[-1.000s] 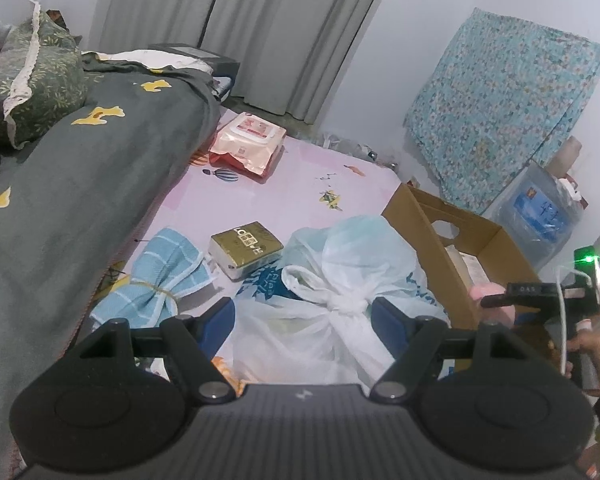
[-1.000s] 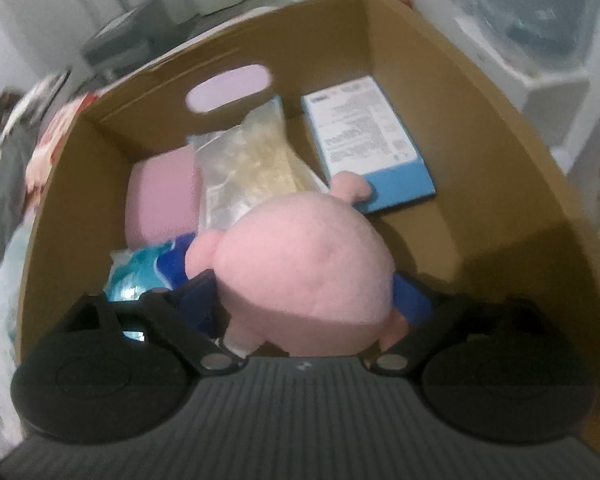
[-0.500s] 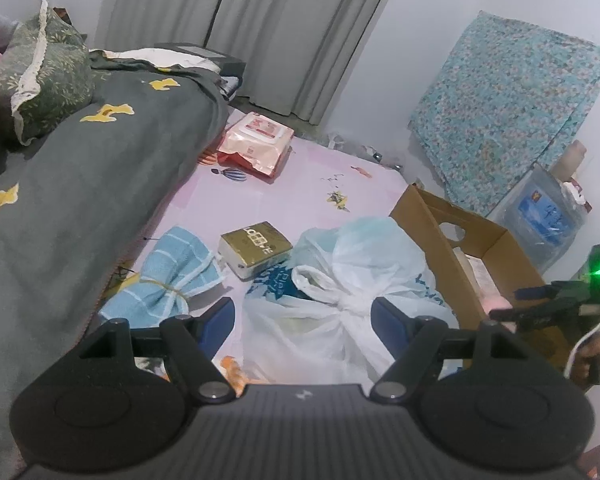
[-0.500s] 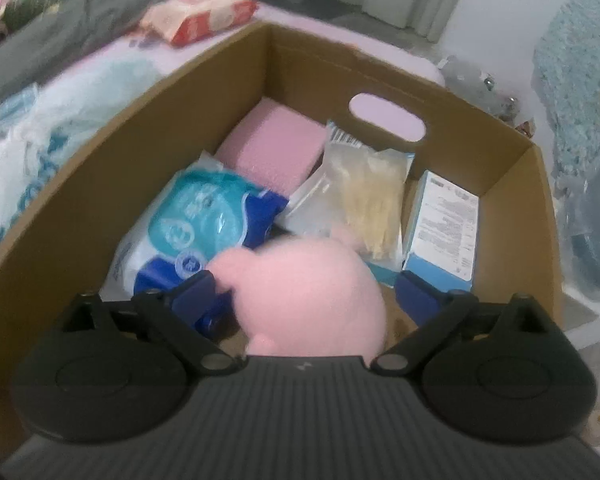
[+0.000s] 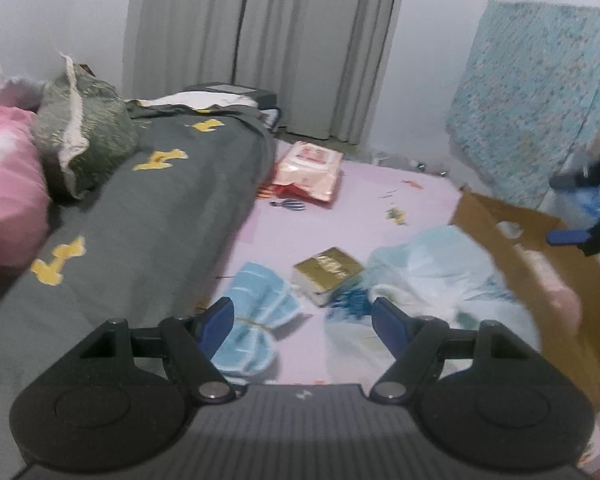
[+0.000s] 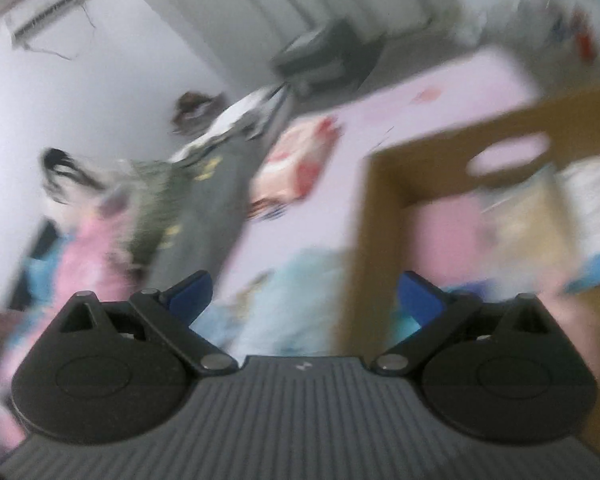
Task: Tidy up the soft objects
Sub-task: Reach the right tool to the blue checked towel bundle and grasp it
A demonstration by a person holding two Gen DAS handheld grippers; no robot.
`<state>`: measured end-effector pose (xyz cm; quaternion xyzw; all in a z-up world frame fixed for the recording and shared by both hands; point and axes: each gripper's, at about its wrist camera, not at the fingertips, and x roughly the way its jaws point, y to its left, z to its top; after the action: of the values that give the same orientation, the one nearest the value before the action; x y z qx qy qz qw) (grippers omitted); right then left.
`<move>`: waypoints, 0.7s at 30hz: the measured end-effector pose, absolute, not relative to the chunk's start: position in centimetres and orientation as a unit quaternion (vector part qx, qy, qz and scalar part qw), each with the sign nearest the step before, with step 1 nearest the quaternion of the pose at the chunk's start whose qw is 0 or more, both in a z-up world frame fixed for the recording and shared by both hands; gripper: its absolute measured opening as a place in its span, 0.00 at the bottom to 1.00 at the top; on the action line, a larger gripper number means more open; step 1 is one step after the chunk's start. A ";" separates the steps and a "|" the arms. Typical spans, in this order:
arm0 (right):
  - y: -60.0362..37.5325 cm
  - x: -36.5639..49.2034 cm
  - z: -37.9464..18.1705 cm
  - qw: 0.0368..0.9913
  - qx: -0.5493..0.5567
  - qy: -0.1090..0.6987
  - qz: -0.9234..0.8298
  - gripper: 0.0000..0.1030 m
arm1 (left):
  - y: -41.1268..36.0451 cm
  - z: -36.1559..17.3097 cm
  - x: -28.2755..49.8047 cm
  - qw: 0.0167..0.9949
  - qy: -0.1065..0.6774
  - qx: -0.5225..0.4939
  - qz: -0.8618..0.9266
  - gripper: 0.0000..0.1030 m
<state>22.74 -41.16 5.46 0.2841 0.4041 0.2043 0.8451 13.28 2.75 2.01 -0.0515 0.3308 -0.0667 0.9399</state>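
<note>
Left gripper (image 5: 302, 322) held apart, nothing gripped | right gripper (image 6: 305, 296) jaws opening, nothing between | blue towel (image 5: 256, 324) and white bag (image 5: 432, 280) lying on pink sheet (image 5: 360, 208) | pink plush (image 5: 562, 300) seen inside cardboard box (image 5: 496, 216)

Illumination is soft, even and cool, with no glare or hard shadows. The left wrist view is moderately sharp beyond the left claw (image 5: 302, 322), softening toward the cardboard box (image 5: 540, 264) at its right. The right wrist view is heavily motion-blurred; only the right claw (image 6: 304, 300) body stays sharp. Fisheye curvature bends the edges, with dark corners.
</note>
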 end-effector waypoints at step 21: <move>-11.9 32.3 -4.4 0.683 0.247 0.630 0.275 0.89 | 3.4 -4.7 21.2 0.894 0.441 0.062 -0.039 0.72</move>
<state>32.33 -11.93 -4.45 0.2475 0.6303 0.2751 0.6825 21.22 3.40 -4.66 0.0618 0.4412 -0.0392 0.8944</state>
